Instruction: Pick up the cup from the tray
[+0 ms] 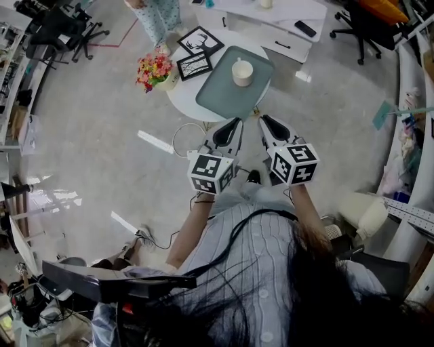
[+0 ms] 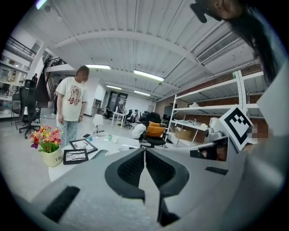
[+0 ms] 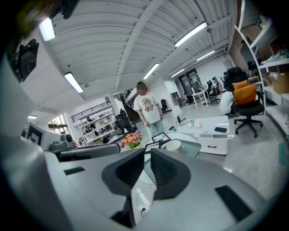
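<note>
A pot of flowers (image 1: 154,70) is sitting at the left edge of the round white worktop (image 1: 182,98), with two framed pictures (image 1: 194,66) lying beside it. To their right a grey-green tray (image 1: 220,91) is taking up most of the worktop, and the cup (image 1: 242,72) is standing on the tray's far half, near its right edge. The cup is standing upright, its long axis running vertically and its open mouth facing up. Whether it has a handle is too small to make out. A person (image 1: 159,17) is standing on the floor beyond the worktop. Nearer the camera, the left gripper (image 1: 236,123) is pointing towards the tray's near edge, its jaws pressing together at the tips with nothing between them. Just right of it the right gripper (image 1: 264,120) is pointing the same way, its jaws likewise closed and empty. Both pairs of jaws are hanging short of the worktop, over the floor, and the cup is lying ahead of them and apart from both, roughly on the line running between the two grippers. In the right gripper view the cup (image 3: 173,145) is showing just above the jaw tips and slightly to their right, on the tray. The left gripper view is showing the flowers and pictures left of its jaws, but the cup itself cannot be made out there.
</note>
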